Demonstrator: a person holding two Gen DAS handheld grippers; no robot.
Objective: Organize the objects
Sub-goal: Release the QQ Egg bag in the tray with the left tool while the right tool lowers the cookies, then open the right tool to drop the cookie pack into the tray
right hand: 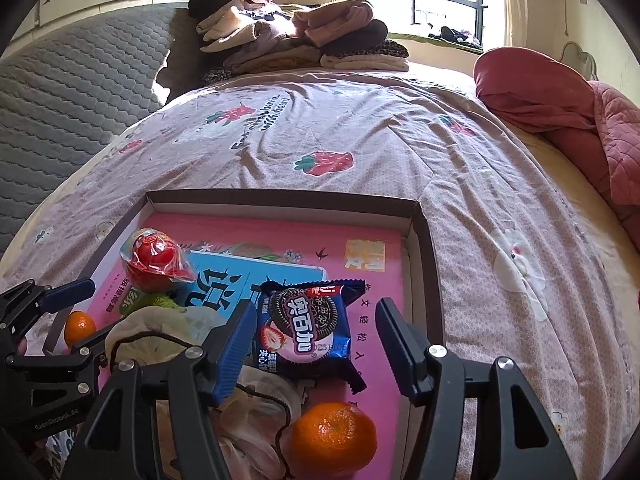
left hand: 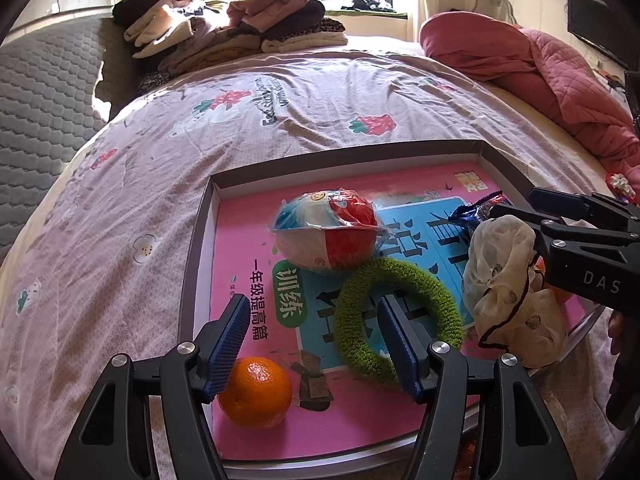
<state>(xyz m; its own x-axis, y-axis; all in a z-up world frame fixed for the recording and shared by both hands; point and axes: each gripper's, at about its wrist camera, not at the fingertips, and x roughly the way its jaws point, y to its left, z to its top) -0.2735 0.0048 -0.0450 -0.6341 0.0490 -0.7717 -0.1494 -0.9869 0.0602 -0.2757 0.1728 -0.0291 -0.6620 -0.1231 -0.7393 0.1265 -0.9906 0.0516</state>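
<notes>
A shallow dark box (left hand: 344,152) (right hand: 280,197) lies on the bed with a pink book (left hand: 240,240) inside. On the book rest a wrapped red-blue-white ball (left hand: 326,232) (right hand: 156,264), a green fuzzy ring (left hand: 400,270), an orange (left hand: 256,392) (right hand: 80,328), a cream scrunchie (left hand: 504,272) (right hand: 160,332), a blue cookie packet (right hand: 308,332) and a second orange (right hand: 334,436). My left gripper (left hand: 314,312) is open above the book, its right finger over the ring's hole. My right gripper (right hand: 316,312) is open, straddling the cookie packet without pressing it.
The box sits on a strawberry-print sheet (left hand: 320,100). Folded clothes (left hand: 240,28) are stacked at the far side, a pink quilt (left hand: 540,72) lies bunched at the right, and a grey quilted headboard (left hand: 40,100) stands at the left.
</notes>
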